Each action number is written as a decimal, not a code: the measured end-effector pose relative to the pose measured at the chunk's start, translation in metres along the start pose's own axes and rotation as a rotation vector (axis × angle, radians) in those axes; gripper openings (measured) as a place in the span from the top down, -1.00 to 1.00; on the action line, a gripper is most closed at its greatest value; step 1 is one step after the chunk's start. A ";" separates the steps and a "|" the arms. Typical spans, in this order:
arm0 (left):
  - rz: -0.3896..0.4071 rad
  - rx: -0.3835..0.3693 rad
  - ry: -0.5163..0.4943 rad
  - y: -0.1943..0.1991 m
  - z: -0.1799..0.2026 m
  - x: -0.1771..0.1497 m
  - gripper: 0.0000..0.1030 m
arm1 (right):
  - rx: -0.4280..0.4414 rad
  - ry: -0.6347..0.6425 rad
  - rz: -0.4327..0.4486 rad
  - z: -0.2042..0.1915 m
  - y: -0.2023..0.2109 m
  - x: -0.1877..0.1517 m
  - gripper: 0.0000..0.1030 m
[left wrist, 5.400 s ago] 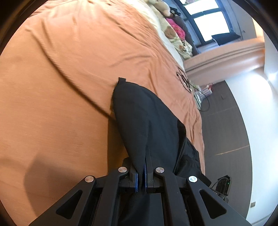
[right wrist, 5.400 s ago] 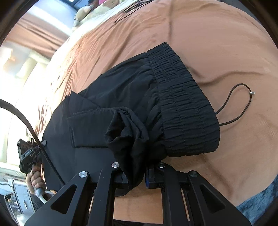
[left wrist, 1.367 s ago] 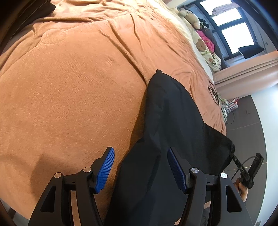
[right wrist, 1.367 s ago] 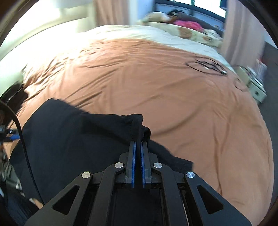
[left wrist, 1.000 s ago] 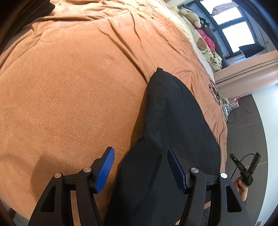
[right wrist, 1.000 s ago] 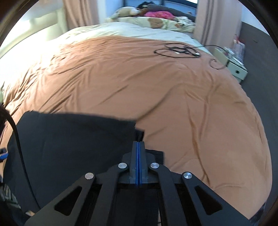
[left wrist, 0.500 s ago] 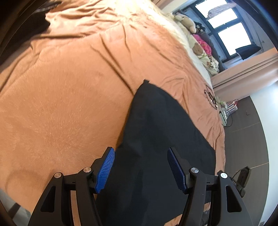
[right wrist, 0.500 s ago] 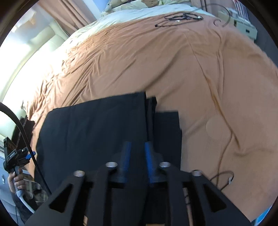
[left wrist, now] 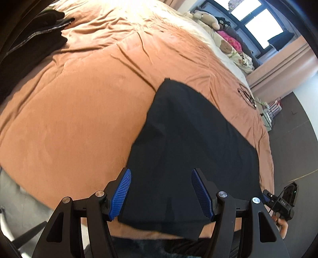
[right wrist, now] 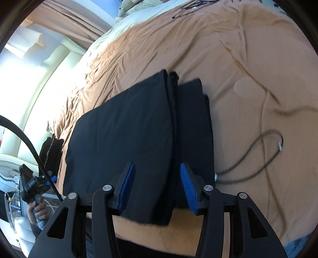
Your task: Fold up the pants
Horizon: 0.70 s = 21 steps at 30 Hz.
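Black pants [left wrist: 190,142], one pair, lie folded flat on the orange blanket [left wrist: 79,111] near the bed's near edge; in the right wrist view [right wrist: 123,139] we count two stacked folds, a wide panel and a narrower strip [right wrist: 194,127] beside it, edges touching.

We hold two grippers. Our left gripper [left wrist: 161,193] hangs above the near end of the pants with its blue pads [left wrist: 121,191] spread wide, nothing between them but the cloth lying below. Our right gripper [right wrist: 158,188] has just been opening; its pads [right wrist: 187,188] stand moderately apart over the seam between the two folds, pressing on nothing.

Around them we count one dark drawstring [right wrist: 256,156] looping loose on the blanket to the right of the pants, one pile of dark clothes [left wrist: 29,51] at the far left corner, one tangle of black cable [left wrist: 246,93] farther up the bed, and several stuffed toys [left wrist: 206,17] by the window [left wrist: 258,23]. A hand [right wrist: 38,210] with the other gripper's handle shows at each view's edge. Nothing lies on top of the pants.
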<state>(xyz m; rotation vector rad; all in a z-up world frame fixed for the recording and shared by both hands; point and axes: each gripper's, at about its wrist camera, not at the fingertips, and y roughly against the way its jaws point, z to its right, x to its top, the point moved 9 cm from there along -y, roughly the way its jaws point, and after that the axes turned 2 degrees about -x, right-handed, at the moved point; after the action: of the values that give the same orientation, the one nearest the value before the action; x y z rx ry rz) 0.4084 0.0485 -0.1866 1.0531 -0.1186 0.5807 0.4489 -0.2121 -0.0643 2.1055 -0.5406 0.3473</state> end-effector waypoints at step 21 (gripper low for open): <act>-0.010 0.013 0.002 -0.024 0.006 -0.048 -0.27 | 0.286 -0.245 -0.066 0.056 0.006 -0.028 0.12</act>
<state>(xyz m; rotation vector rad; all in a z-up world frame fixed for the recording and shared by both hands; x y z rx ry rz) 0.3806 0.0156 -0.2198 1.0648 -0.1081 0.5739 0.4236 -0.2552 -0.1033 2.4556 -0.5893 0.1341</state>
